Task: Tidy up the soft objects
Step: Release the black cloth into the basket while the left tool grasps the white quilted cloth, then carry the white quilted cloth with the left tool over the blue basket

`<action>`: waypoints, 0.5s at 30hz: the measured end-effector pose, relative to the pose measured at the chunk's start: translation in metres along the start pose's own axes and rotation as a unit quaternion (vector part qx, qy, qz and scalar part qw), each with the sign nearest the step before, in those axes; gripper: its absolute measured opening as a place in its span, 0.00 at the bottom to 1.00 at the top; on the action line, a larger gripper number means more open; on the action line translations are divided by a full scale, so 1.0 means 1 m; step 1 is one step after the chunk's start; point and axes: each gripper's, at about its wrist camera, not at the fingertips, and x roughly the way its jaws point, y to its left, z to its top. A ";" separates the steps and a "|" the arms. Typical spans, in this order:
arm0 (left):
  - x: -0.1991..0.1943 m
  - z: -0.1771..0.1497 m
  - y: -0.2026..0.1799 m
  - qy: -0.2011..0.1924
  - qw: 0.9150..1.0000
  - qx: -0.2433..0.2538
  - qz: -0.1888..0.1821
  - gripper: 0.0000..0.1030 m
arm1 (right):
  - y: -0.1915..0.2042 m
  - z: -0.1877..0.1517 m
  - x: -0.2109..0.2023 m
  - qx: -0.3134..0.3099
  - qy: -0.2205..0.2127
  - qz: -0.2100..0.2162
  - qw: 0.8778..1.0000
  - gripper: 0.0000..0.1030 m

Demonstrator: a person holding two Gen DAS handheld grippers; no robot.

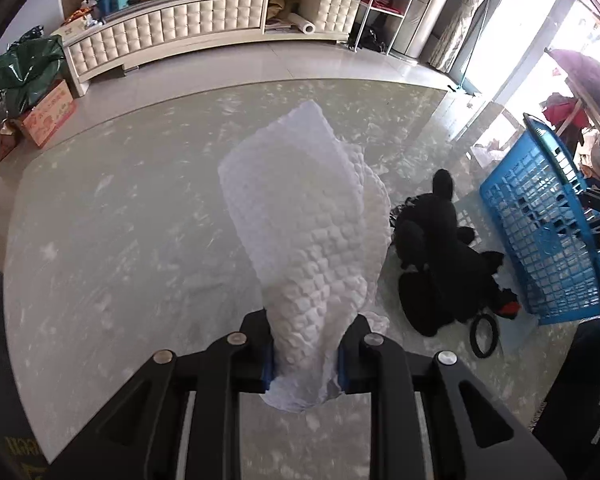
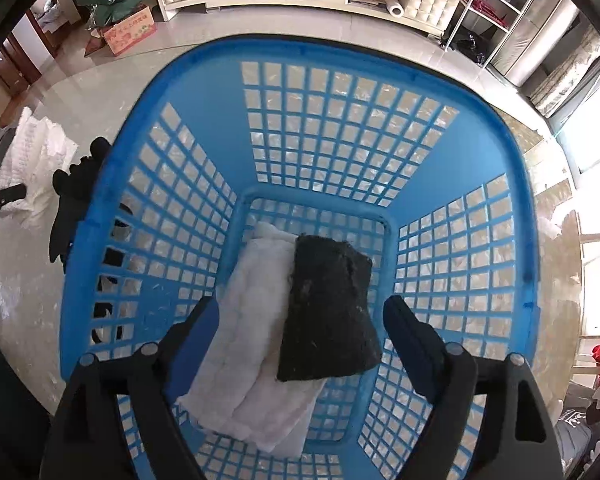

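Below the right tongs (image 2: 300, 320), jaws wide and empty, sits the blue basket (image 2: 204, 80), holding a white cloth (image 2: 248, 340) with a dark pad (image 2: 328, 312) on top. Left tongs (image 1: 306, 354) clamp a white quilted cloth (image 1: 300, 216); a black plush (image 1: 432, 248) lies right of them.

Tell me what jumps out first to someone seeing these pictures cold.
A white quilted cloth hangs pinched in the left gripper over the pale marble table. The bright blue basket fills the right wrist view, a dark cloth lying on a white towel inside, under the open right gripper. A black plush toy lies beside the basket.
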 end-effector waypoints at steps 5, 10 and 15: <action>-0.029 -0.014 -0.013 -0.013 1.000 0.000 -0.002 0.20 | 0.007 -0.013 -0.024 0.005 -0.016 0.002 1.000 1.00; -0.060 -0.022 -0.037 -0.032 0.999 0.011 -0.005 0.20 | 0.006 -0.029 -0.055 0.007 -0.034 0.006 0.999 1.00; -0.093 -0.027 -0.066 -0.054 0.998 0.027 -0.011 0.20 | 0.006 -0.056 -0.077 0.006 -0.045 0.000 0.999 1.00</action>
